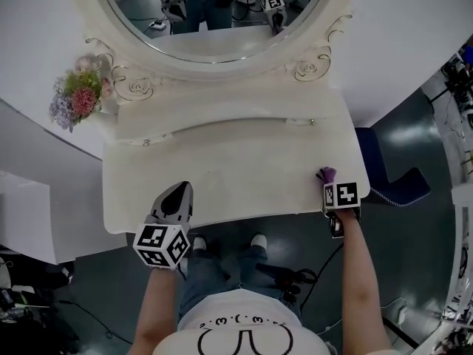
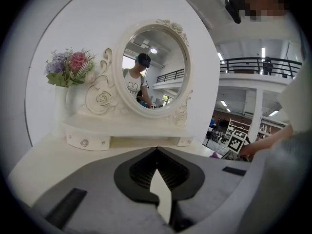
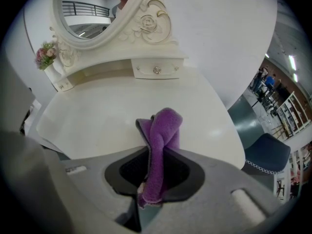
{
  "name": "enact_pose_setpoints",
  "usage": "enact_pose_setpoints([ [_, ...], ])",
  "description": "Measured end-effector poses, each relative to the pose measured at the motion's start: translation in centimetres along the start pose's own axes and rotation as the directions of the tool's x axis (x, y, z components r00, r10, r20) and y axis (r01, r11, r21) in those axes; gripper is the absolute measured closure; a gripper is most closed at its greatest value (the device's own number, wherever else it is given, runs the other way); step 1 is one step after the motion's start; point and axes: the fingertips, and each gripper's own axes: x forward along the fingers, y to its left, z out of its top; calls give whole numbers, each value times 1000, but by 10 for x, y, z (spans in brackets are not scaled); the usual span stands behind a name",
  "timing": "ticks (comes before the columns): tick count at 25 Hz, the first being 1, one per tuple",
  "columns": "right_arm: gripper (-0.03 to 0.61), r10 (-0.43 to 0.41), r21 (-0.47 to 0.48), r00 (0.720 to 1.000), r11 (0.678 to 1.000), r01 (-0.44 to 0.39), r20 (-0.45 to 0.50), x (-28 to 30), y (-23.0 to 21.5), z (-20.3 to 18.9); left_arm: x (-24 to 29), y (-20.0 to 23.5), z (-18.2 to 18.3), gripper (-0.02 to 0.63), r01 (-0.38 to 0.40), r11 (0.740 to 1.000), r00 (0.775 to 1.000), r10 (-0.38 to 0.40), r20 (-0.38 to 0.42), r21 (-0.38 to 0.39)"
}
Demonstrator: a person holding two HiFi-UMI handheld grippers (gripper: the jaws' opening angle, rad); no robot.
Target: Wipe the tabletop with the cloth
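Your right gripper [image 1: 330, 186] has its jaws clamped on the bunched purple cloth [image 1: 326, 174] at the tabletop's [image 1: 244, 172] 4 o'clock edge, probably the start point for a sweep, while your left gripper [image 1: 176, 198] sits closed and empty at 7 o'clock (apparently clear of the wiping path).

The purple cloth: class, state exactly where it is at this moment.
In the head view the purple cloth sits pinched in the right gripper near the tabletop's front right corner, far from the flowers at back left.
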Motion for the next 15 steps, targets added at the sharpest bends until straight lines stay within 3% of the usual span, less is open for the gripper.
enact_pose_setpoints([
  [15, 511, 46, 0, 999, 999, -46, -9, -3, 101, 2, -33, 60, 10, 617, 10, 1000, 1000, -9, 15, -30],
])
